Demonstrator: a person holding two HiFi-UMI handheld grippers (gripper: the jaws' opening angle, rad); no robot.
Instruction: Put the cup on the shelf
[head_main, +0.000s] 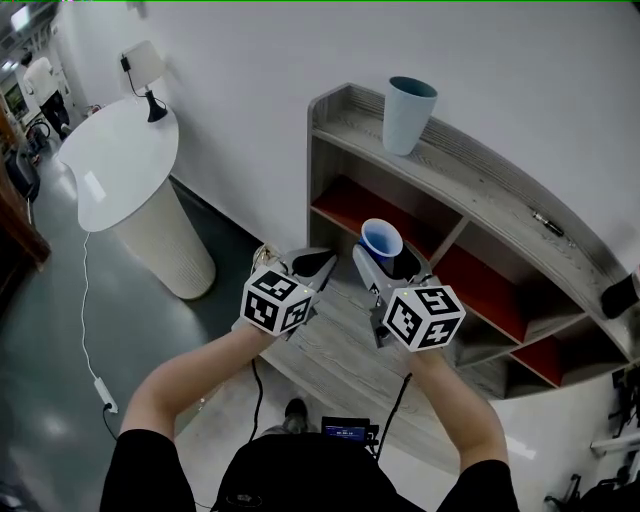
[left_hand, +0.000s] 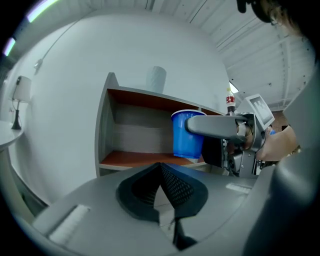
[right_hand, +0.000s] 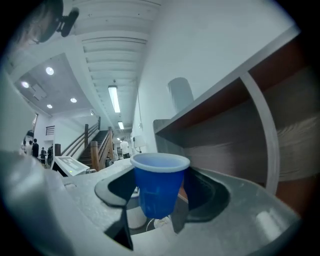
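Indoors, right claw (right_hand: 157, 197) clamps blue cup (right_hand: 159, 180) before grey wooden shelf (head_main: 482, 182) against white wall (head_main: 250, 60); left claw (left_hand: 162, 174) closed, empty

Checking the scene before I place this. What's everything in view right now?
shelf: one, grey wood with red compartments, against wall.
blue cup: one, blue, held upright in front of shelf.
pale cup: one, light blue-grey, on top of shelf.
round table: one, white, far left.
lamp: one, white shade, on round table.
left gripper: one, grey, shut, empty.
right gripper: one, grey, shut on blue cup.
forearms: two, bare, bottom of head view.
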